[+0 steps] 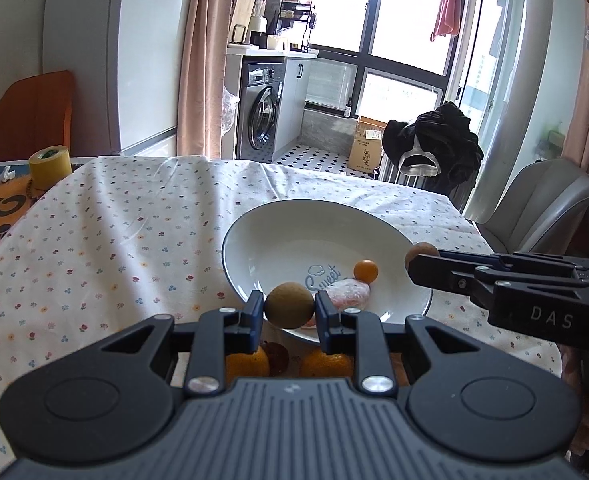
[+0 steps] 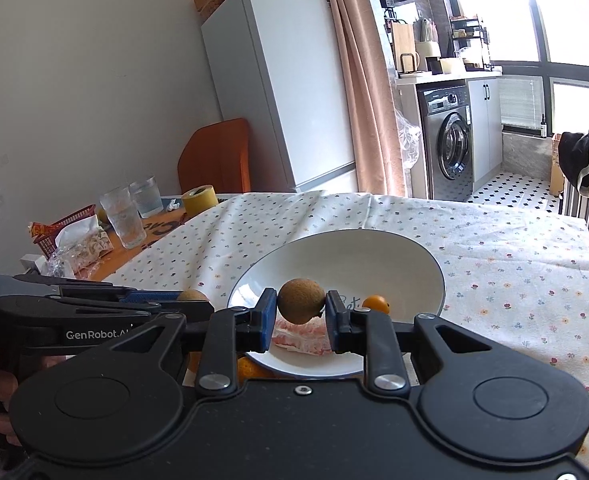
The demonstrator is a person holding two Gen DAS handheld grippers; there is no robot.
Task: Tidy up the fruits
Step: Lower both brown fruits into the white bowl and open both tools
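each gripper, left gripper (image 1: 289, 310) and right gripper (image 2: 301, 306), is clamped nearly closed on a brown fruit (image 1: 289, 305) between its fingertips. carry both over the plate (image 1: 254, 236) ahead, lower, then release gently.

Fruit check: two little brown ones in the air, the rest around the plate

One brown round fruit (image 1: 289, 305) and another brown fruit (image 2: 301, 301) hang above the white plate (image 1: 254, 232); inside it sit a tiny orange kumquat (image 1: 366, 271) and a pink wrapped piece (image 2: 302, 338), with two oranges (image 1: 326, 362) just beside its near rim.
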